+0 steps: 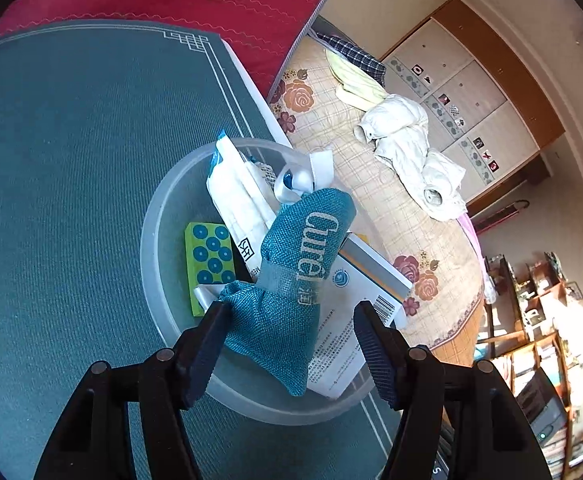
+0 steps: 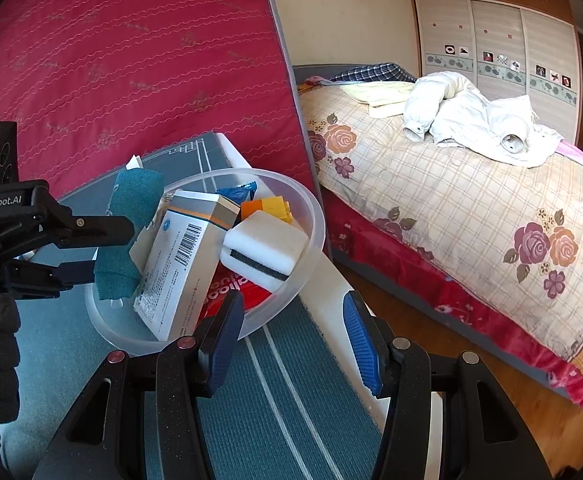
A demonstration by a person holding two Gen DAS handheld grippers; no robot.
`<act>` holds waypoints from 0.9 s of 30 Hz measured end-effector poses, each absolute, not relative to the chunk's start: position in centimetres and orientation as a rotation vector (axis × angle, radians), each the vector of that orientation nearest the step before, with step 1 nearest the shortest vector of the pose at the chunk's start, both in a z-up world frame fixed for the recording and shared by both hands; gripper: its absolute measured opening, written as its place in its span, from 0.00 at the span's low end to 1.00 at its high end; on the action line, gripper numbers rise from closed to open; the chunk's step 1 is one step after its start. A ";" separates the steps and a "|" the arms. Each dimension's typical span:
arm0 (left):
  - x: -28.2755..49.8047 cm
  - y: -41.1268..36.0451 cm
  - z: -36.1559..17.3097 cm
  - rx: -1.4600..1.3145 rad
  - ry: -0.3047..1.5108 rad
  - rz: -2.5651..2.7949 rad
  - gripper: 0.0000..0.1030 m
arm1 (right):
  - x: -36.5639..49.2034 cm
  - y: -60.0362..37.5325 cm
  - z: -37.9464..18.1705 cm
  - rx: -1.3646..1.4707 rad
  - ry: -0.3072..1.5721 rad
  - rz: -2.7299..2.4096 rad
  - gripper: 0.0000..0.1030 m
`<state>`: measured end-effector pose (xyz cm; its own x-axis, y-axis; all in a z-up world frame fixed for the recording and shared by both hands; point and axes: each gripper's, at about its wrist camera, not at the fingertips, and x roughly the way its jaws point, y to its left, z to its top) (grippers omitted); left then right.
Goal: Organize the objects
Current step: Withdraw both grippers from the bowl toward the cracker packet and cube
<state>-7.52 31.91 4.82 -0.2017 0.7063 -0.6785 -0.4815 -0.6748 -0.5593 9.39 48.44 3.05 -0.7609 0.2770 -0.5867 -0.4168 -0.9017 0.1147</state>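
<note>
Sorting looks nearly done: left tool (image 1: pixel 291 340), released, leaves the teal pouch (image 1: pixel 291 272) in the full bowl (image 1: pixel 159 216), while right tool (image 2: pixel 291 344) hangs released, empty.

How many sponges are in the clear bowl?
1. A white sponge with a dark middle layer lies at the right side of the bowl, beside the box. Others may be hidden underneath.

left wrist: close, angled down | right wrist: close, angled down | shared: bowl (image 1: pixel 159 216)
</note>
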 end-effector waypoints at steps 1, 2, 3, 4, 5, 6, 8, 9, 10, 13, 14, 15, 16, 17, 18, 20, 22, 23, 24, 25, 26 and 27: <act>-7.4 31.7 5.2 -1.251 -0.276 1.969 0.66 | 9.4 48.5 3.1 -0.818 0.341 2.621 0.52; -7.2 31.6 5.7 -1.221 -0.263 1.993 0.66 | 9.4 48.5 3.1 -0.818 0.344 2.621 0.52; -7.0 31.3 6.3 -1.183 -0.246 2.027 0.67 | 9.4 48.5 3.1 -0.819 0.345 2.621 0.52; -6.7 31.1 6.9 -1.138 -0.224 2.064 0.69 | 9.4 48.6 3.1 -0.819 0.344 2.620 0.52; -6.5 31.0 7.5 -1.096 -0.202 2.097 0.71 | 9.4 48.6 3.1 -0.820 0.344 2.621 0.52; -6.2 30.9 8.1 -1.056 -0.181 2.124 0.71 | 9.4 48.5 3.1 -0.822 0.344 2.621 0.52; -6.0 30.9 8.7 -0.999 -0.144 2.151 0.72 | 9.4 48.5 3.0 -0.824 0.342 2.623 0.52; -5.9 31.0 8.8 -0.985 -0.127 2.157 0.71 | 9.4 48.5 3.0 -0.824 0.342 2.623 0.52; -5.9 31.1 8.7 -0.982 -0.109 2.162 0.71 | 9.5 48.5 3.0 -0.824 0.342 2.624 0.52; -5.9 31.9 7.8 -1.001 -0.023 2.201 0.71 | 9.5 48.5 3.0 -0.821 0.342 2.624 0.52; -5.9 32.3 7.3 -1.008 0.017 2.221 0.71 | 9.5 48.5 3.0 -0.822 0.342 2.624 0.52; -6.0 32.7 6.7 -1.017 0.062 2.243 0.72 | 9.5 48.5 3.0 -0.822 0.342 2.623 0.52; -6.0 33.0 6.4 -1.015 0.091 2.256 0.72 | 9.5 48.5 3.0 -0.823 0.341 2.624 0.52; -6.1 33.1 6.0 -1.007 0.109 2.265 0.73 | 9.5 48.5 3.0 -0.822 0.342 2.624 0.52; -6.2 33.2 5.9 -0.997 0.122 2.272 0.73 | 9.5 48.5 3.0 -0.821 0.342 2.624 0.52; -6.2 33.1 5.9 -0.981 0.126 2.289 0.73 | 9.5 48.5 3.0 -0.820 0.342 2.623 0.52; -6.4 32.9 6.0 -0.981 0.120 2.292 0.73 | 9.4 48.4 3.1 -0.818 0.341 2.624 0.52; -6.4 32.9 6.0 -0.982 0.116 2.293 0.73 | 9.4 48.4 3.1 -0.817 0.340 2.625 0.52; -6.5 32.9 6.1 -0.983 0.109 2.291 0.73 | 9.4 48.3 3.1 -0.817 0.340 2.625 0.52; -6.4 32.7 6.1 -0.982 0.097 2.286 0.73 | 9.4 48.3 3.1 -0.817 0.340 2.624 0.52; -6.3 32.5 6.2 -0.977 0.089 2.283 0.73 | 9.4 48.3 3.2 -0.814 0.339 2.624 0.52; -6.2 32.4 6.3 -0.975 0.083 2.278 0.74 | 9.4 48.3 3.2 -0.811 0.339 2.623 0.52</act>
